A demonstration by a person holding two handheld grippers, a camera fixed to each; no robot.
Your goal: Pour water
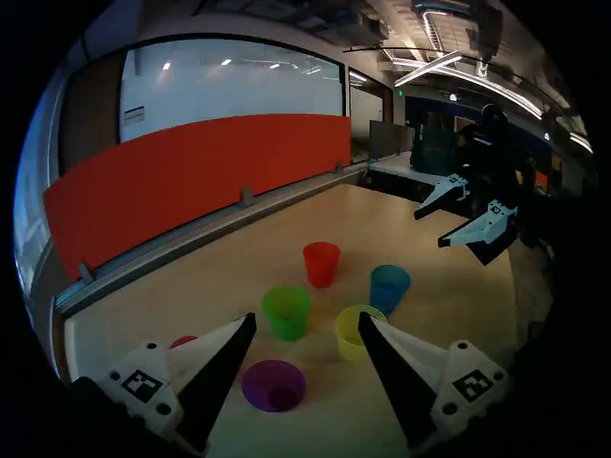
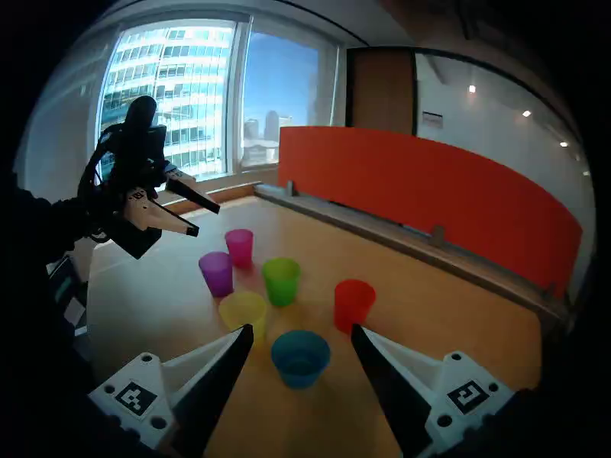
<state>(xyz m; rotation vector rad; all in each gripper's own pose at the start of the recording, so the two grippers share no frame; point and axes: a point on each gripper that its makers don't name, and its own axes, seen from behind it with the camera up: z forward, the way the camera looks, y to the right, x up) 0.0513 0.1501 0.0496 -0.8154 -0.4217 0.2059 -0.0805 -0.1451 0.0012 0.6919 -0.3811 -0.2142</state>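
Plastic cups in six colours stood clustered on the wooden table [image 2: 145,305]: a pink cup [image 2: 239,246] and a purple cup [image 2: 217,273] nearest the window, a green cup [image 2: 281,280] and a yellow cup [image 2: 243,311] in the middle, a red cup [image 2: 353,304] and a blue cup [image 2: 300,359] on the far side. Whether any held water could not be told. The right gripper [image 2: 300,329] hovered just above the blue cup with its jaws wide apart and empty; the left gripper [image 1: 305,317] hung over the purple cup, jaws likewise spread, gripping nothing. The cups looked light and stood close together, so a finger coming down beside one would likely nudge or topple its neighbour. Closing too hard could buckle a thin wall and slop the contents out. With both grippers converging on one small group, they might also collide, and a tilted cup could easily miss its target.
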